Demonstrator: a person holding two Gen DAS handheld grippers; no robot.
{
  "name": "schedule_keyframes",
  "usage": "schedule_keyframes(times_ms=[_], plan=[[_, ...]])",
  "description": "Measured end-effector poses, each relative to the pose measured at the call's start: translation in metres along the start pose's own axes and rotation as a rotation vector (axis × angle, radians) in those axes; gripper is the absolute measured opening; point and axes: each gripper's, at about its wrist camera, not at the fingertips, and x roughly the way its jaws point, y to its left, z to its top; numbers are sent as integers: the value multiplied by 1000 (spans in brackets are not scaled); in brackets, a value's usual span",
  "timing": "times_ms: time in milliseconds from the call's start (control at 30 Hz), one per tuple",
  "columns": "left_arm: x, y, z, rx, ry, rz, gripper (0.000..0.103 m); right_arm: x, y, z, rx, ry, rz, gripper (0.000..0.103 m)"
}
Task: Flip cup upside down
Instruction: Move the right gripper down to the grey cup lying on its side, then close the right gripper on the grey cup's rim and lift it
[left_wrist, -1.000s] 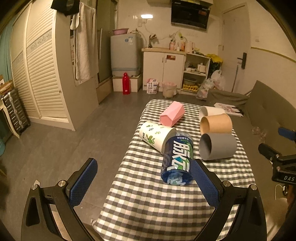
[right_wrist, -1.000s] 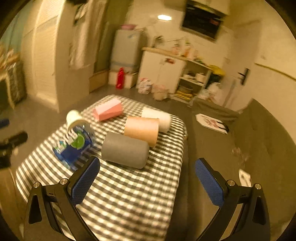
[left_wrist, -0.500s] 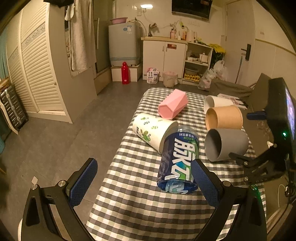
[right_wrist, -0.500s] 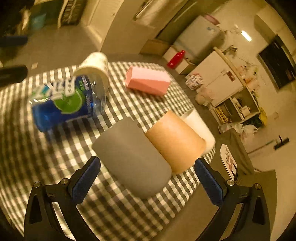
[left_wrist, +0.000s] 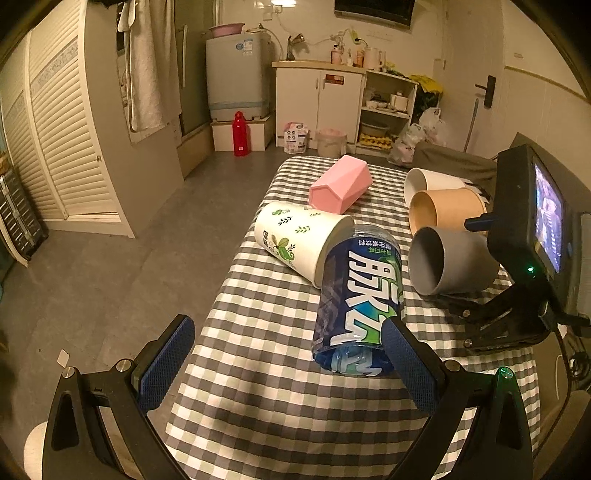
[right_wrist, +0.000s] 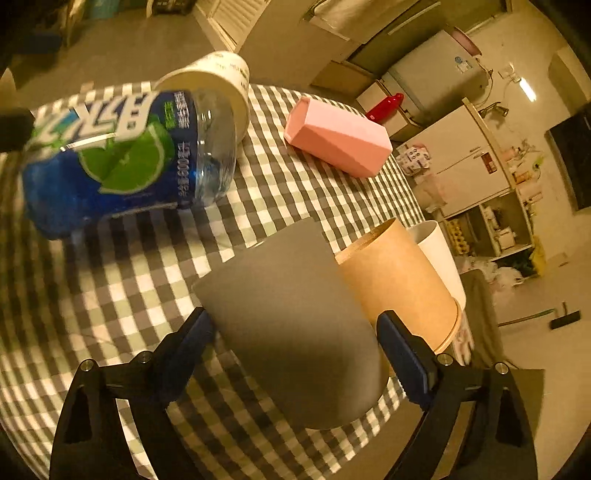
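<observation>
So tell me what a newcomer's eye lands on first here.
First the blue bottle, lying on its side near the front of the checked table with its neck inside the leaf-printed paper cup. Next the grey cup on its side, framed between the open right tongs. Behind it the tan cup and white cup lie in a row.

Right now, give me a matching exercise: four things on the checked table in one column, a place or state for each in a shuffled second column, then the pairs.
1. grey cup
2. pink cup
3. blue bottle
4. brown cup

a. lies between the white cup and grey cup
b. lies between the right gripper fingers
c. base end lies in the leaf-print cup mouth
d. faceted, lies toward the far end

Pairs: 1-b, 2-d, 3-c, 4-a
</observation>
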Motion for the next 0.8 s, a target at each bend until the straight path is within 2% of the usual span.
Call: schedule_keyframes(times_ms=[67,167,267,433,633,800], plan=[[-3,1,0,-3,-5,2,103,-1,0,2,14,12,-16,86],[-9,5,0,-9,-21,2,103,-15,3,3,35,8,-64,75],[-16,7,0,-15,-35,-3,103,-31,-1,1,125,18,-34,73],[-34,9,-4,-10,-67,-10,103,-55,7,-9,197,48,-35,71],[-55,20,-11,-38,-105,-28,103,-101,19,-27,388,87,73,70],[-66,29,-18,-51,-121,-44,103,-122,39,-39,611,201,197,69]])
